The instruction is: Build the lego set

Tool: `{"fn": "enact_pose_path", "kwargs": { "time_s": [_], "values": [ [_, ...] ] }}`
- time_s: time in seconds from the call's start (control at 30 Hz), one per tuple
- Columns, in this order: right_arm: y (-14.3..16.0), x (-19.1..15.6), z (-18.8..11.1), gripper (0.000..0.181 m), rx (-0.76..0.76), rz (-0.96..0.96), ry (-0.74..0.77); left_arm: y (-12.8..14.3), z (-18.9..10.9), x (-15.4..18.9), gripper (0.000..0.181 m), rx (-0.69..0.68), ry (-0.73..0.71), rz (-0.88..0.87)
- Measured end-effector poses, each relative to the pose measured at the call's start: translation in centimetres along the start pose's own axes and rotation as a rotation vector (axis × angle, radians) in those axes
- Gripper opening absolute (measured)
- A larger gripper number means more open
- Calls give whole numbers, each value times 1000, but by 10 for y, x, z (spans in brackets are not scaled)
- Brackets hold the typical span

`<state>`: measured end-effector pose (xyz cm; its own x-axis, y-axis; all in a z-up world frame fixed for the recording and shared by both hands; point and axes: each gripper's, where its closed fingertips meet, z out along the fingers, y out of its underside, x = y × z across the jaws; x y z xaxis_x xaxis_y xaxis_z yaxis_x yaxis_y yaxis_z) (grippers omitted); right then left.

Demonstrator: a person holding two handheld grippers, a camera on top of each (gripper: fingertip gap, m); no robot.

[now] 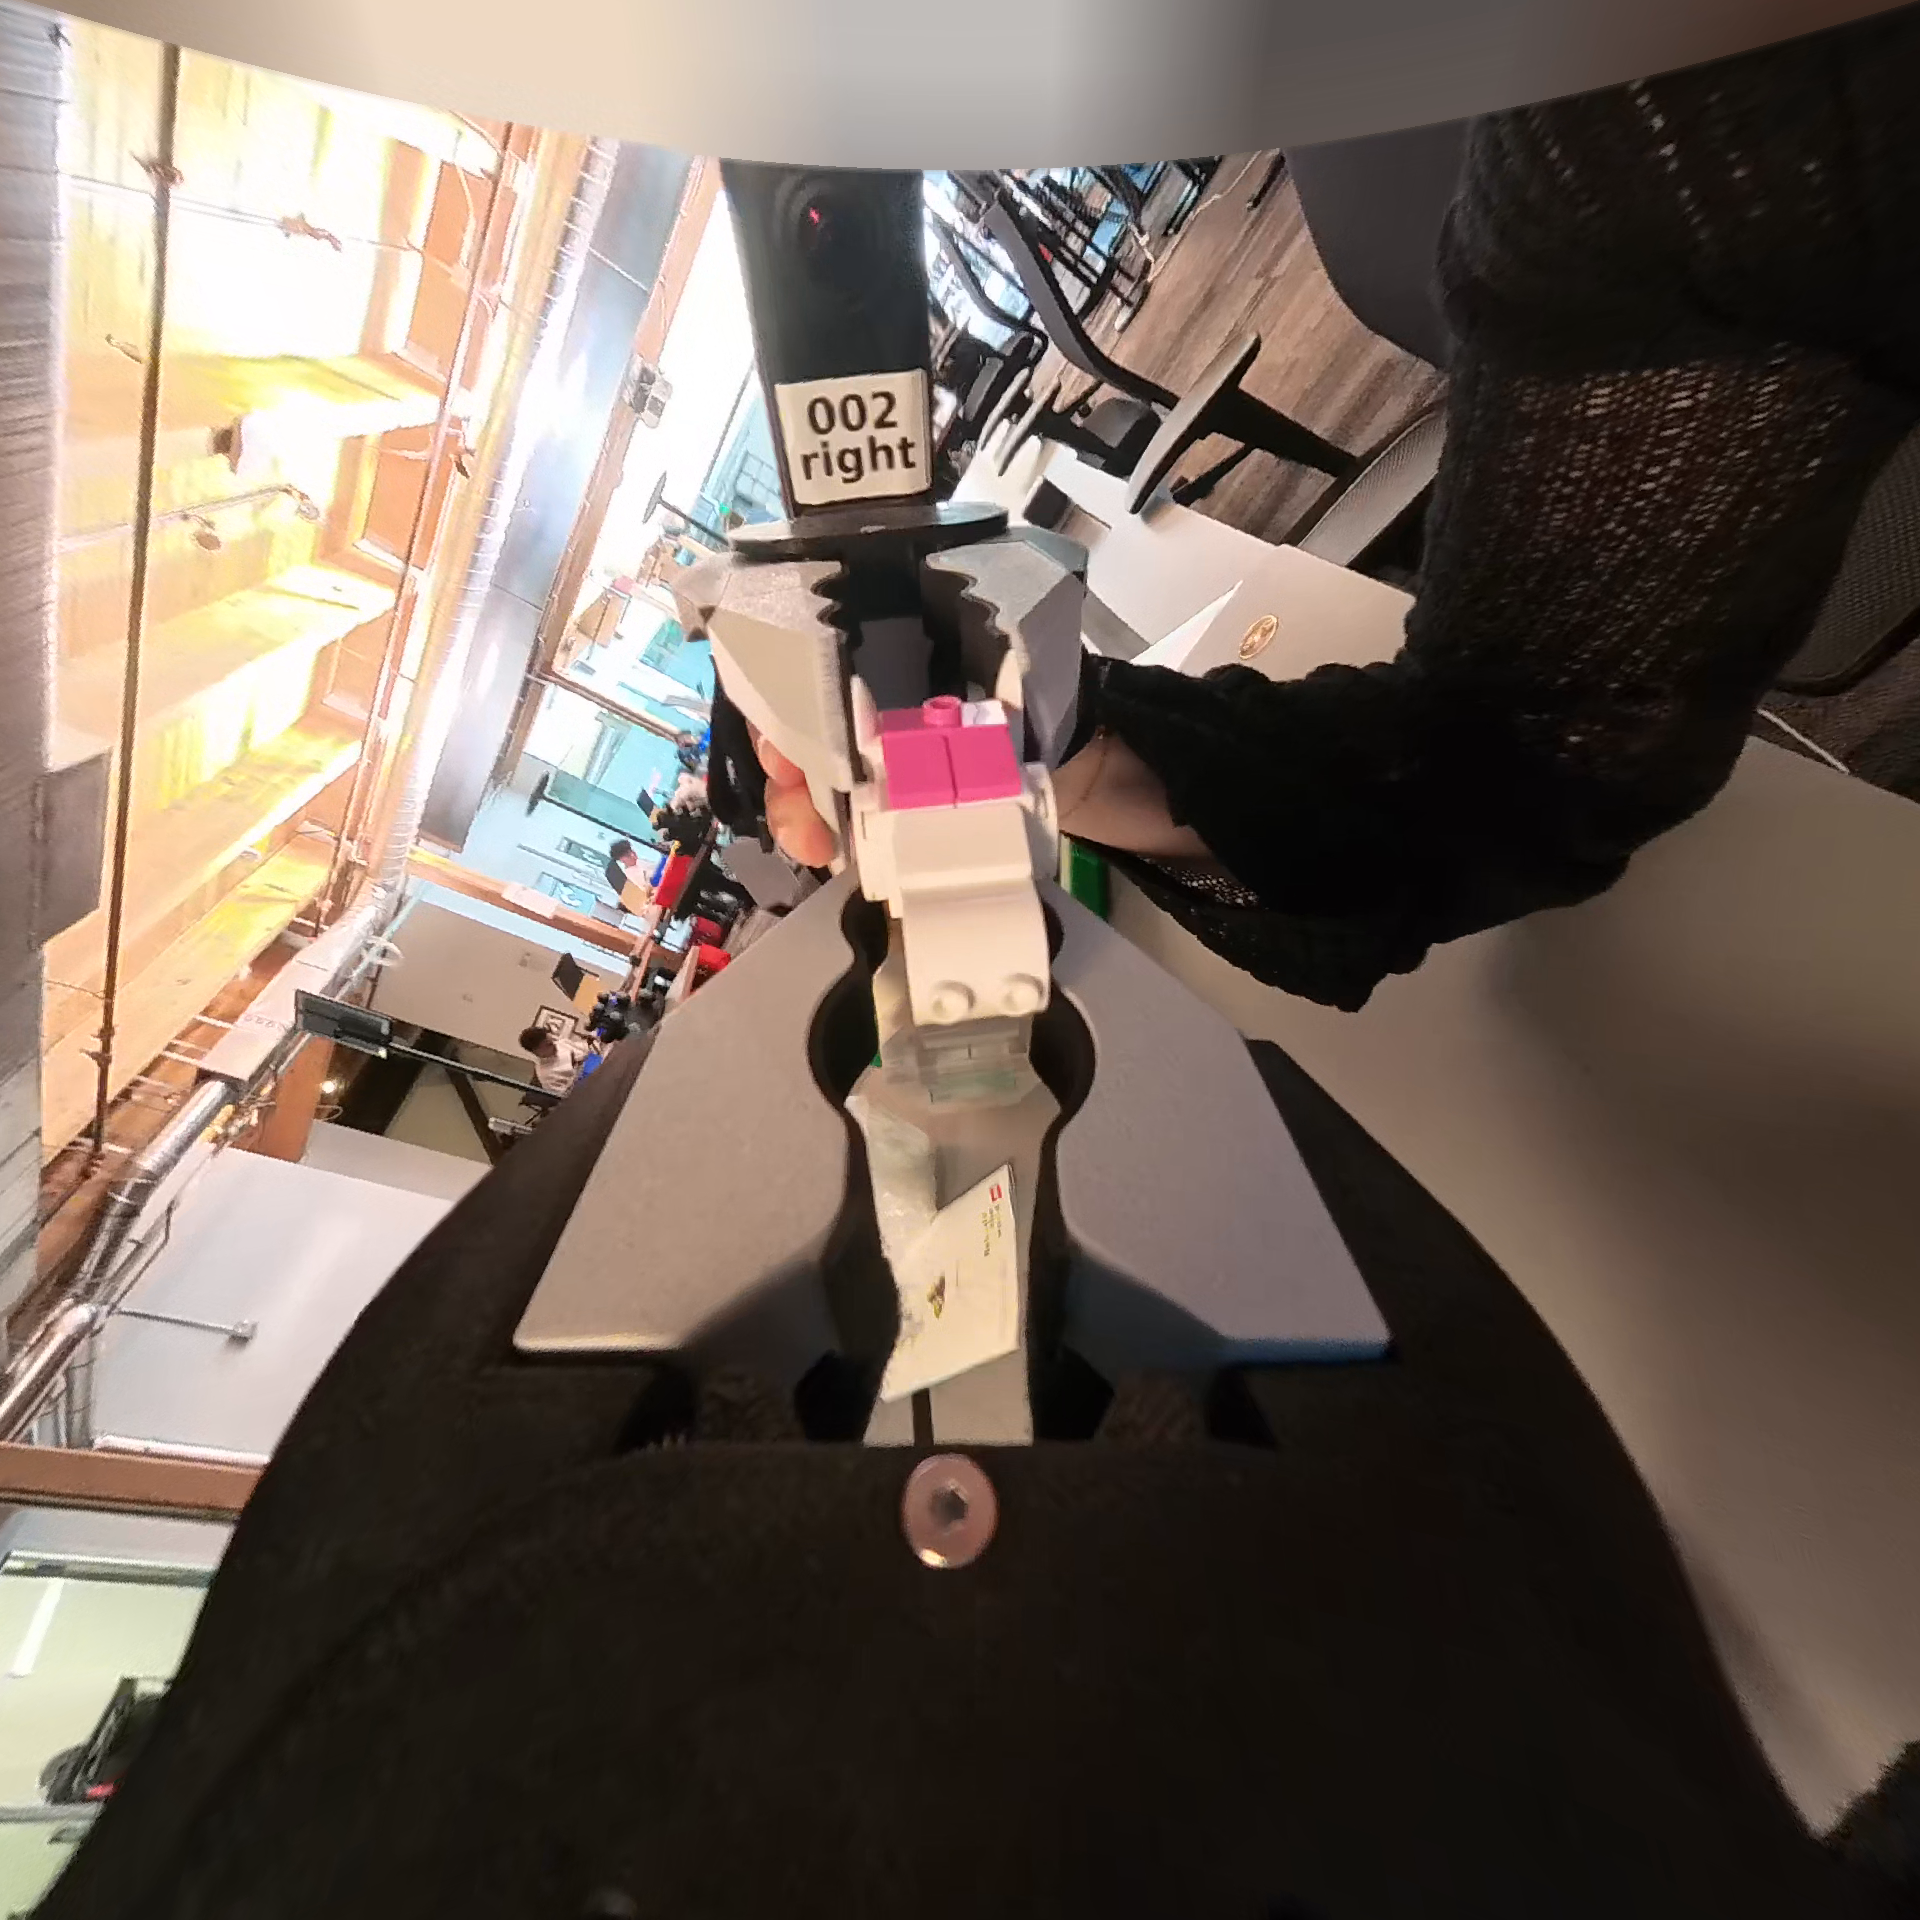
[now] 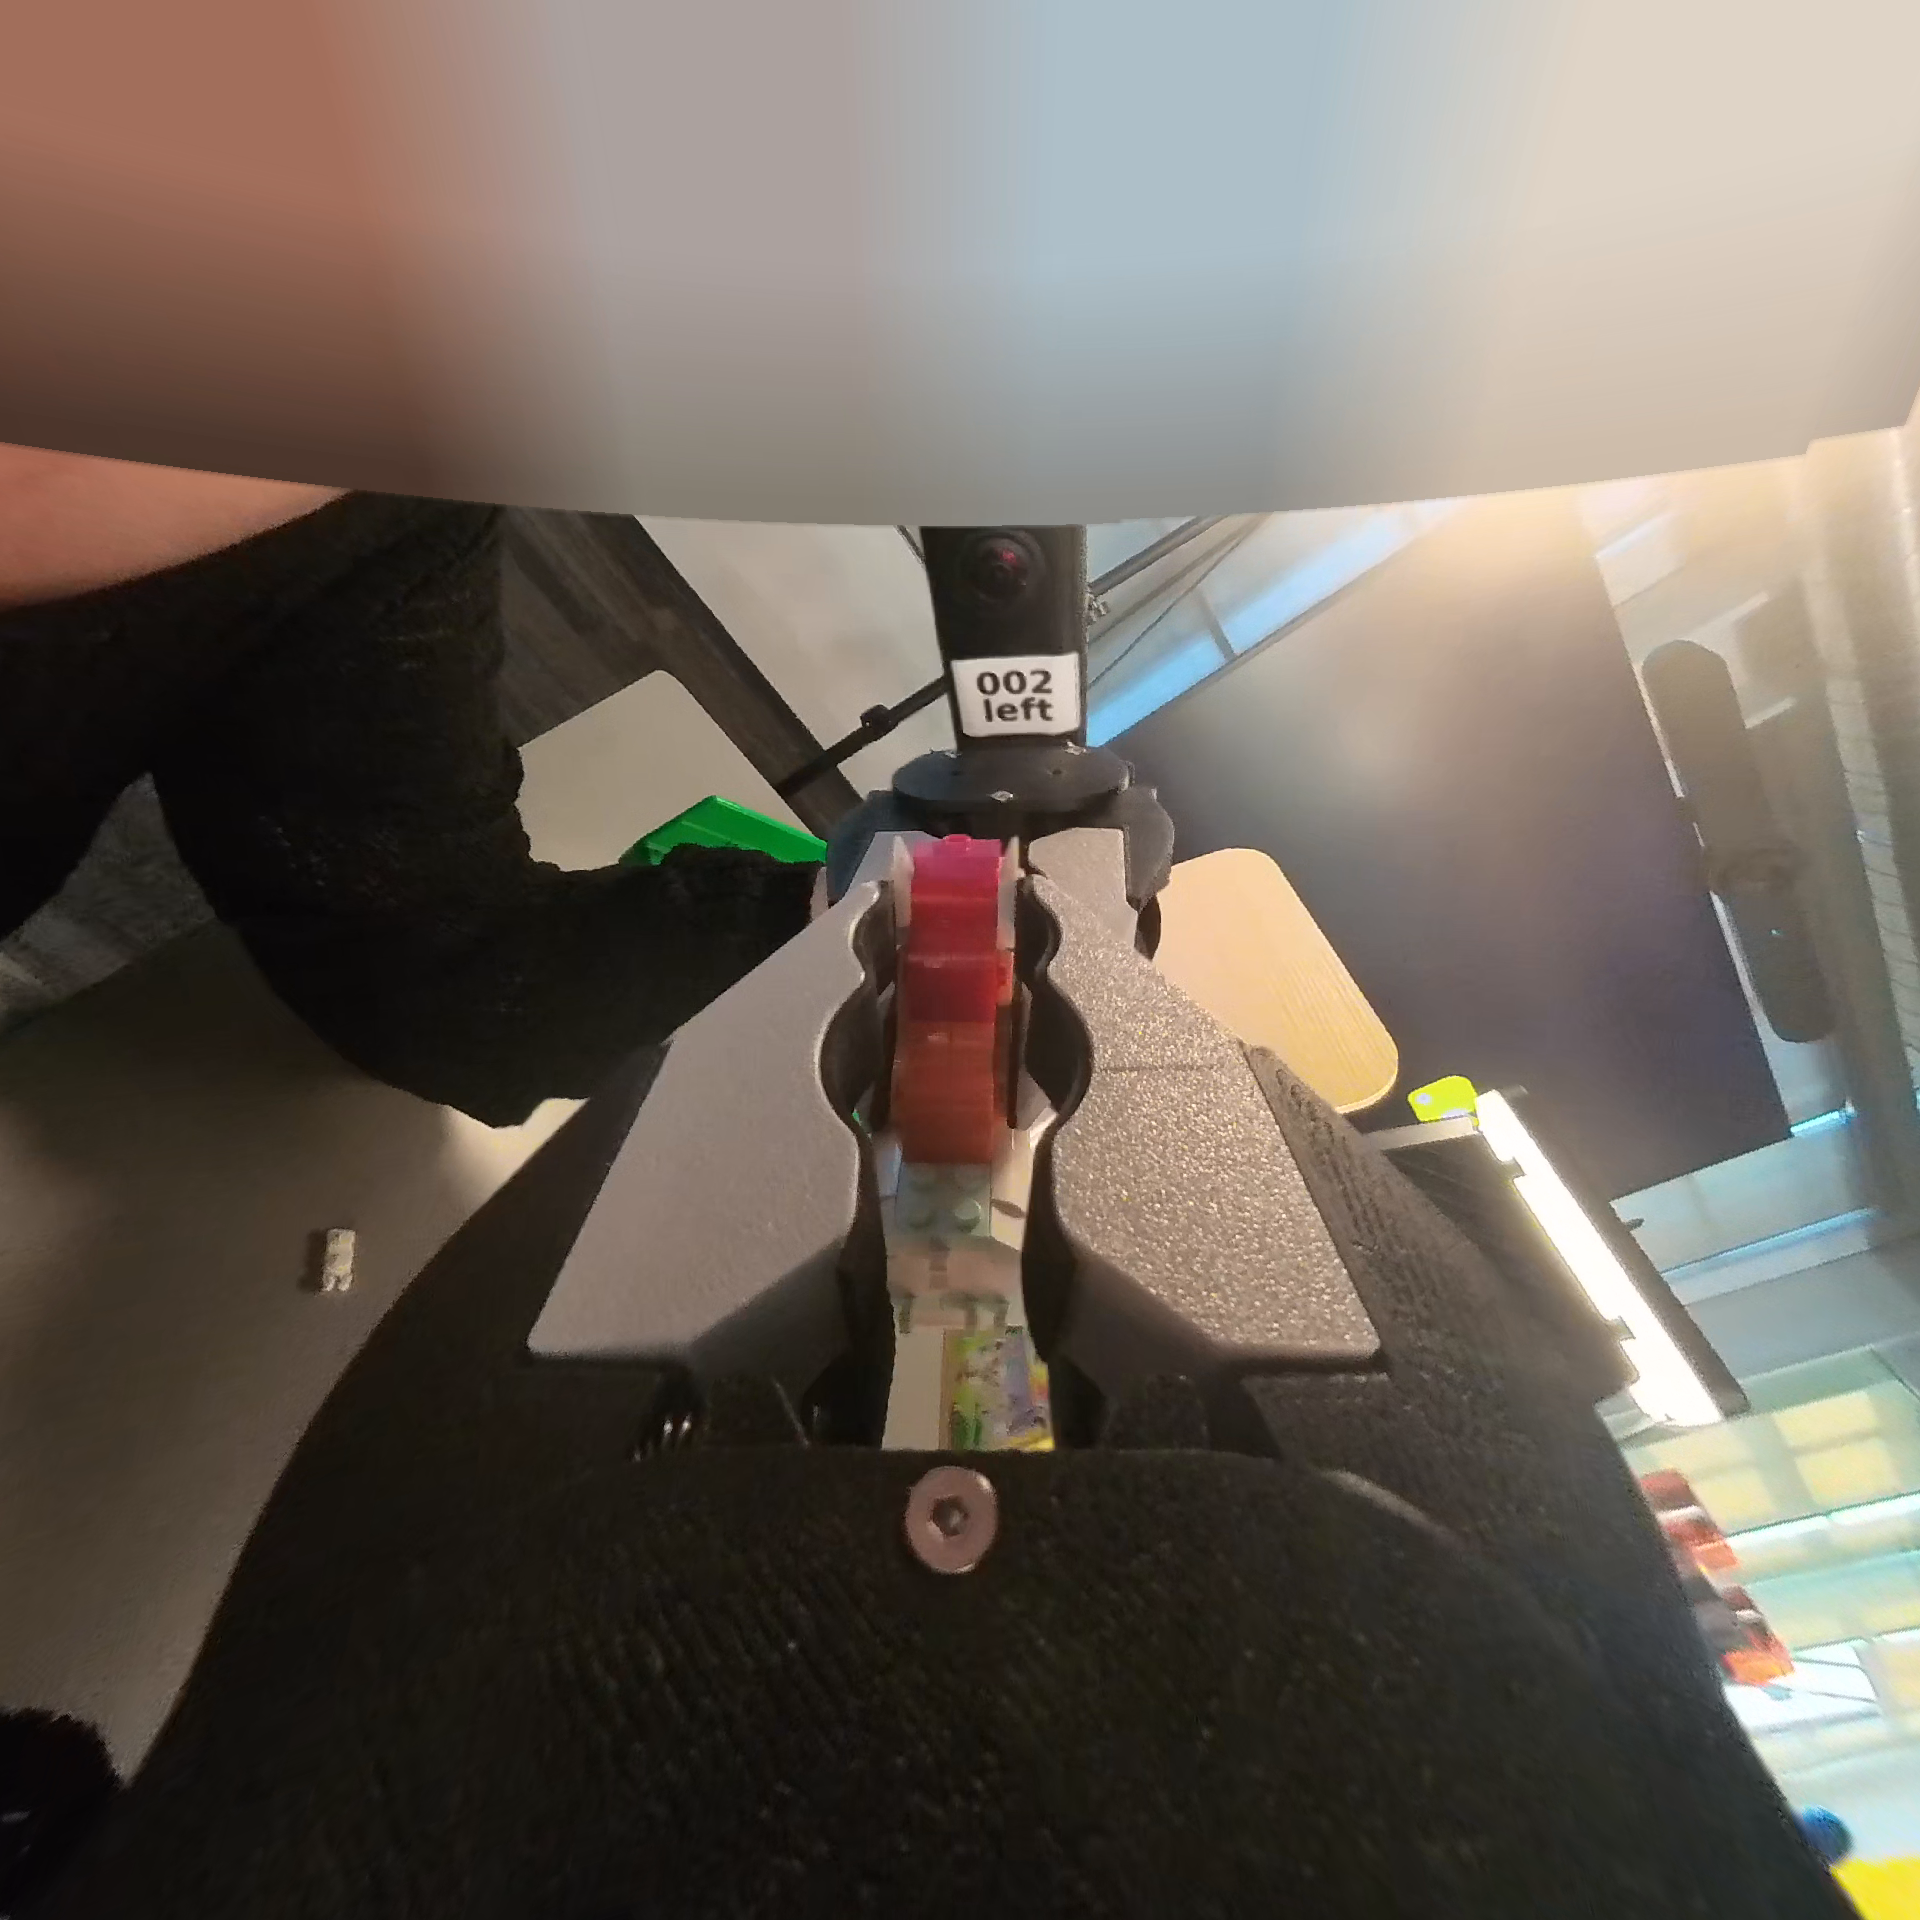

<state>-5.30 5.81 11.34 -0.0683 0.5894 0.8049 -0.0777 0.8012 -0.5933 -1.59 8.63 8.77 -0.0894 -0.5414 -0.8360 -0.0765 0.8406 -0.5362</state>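
Note:
A small lego build is held in the air between both grippers, which face each other. In the left wrist view it is a white curved piece (image 1: pixel 961 894) with magenta bricks (image 1: pixel 945 774) at its far end and a clear piece (image 1: pixel 971 1060) at its near end. My left gripper (image 1: pixel 951 909) is shut on the white and clear part. My right gripper (image 1: pixel 940 727) is shut on the magenta end. In the right wrist view my right gripper (image 2: pixel 961 894) is clamped on a row of magenta-red bricks (image 2: pixel 951 987), with my left gripper (image 2: pixel 956 847) just beyond it.
A green lego plate (image 2: pixel 727 831) lies on the grey table (image 2: pixel 208 1195), partly behind a black knit sleeve (image 2: pixel 364 831). A small grey piece (image 2: pixel 332 1259) lies alone on the table. A paper leaflet and a plastic bag (image 1: pixel 956 1278) lie below the build. The tips of one gripper are about 4 cm away from the tips of the other.

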Motion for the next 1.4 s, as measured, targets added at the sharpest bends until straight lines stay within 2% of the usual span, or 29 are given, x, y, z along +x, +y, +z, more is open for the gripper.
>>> {"fn": "enact_pose_path", "kwargs": {
  "time_s": [0.2,0.4,0.53,0.8,1.2,1.4],
  "values": [
    [-11,-2,0,20,46,-43,15,-13,2,0,25,83,-9,48],
    [-17,0,1,31,73,-50,36,-19,2,2,25,103,-16,81],
    [-20,-2,-2,29,106,-51,22,-20,1,2,25,112,-10,71],
    [-16,-3,0,20,81,-33,5,-15,0,1,25,97,-8,50],
    [-6,-2,-4,18,58,86,-57,-3,2,0,26,7,-7,46],
    [-6,2,-6,19,79,110,-50,-4,3,-3,26,13,-10,7]
  ]
}}
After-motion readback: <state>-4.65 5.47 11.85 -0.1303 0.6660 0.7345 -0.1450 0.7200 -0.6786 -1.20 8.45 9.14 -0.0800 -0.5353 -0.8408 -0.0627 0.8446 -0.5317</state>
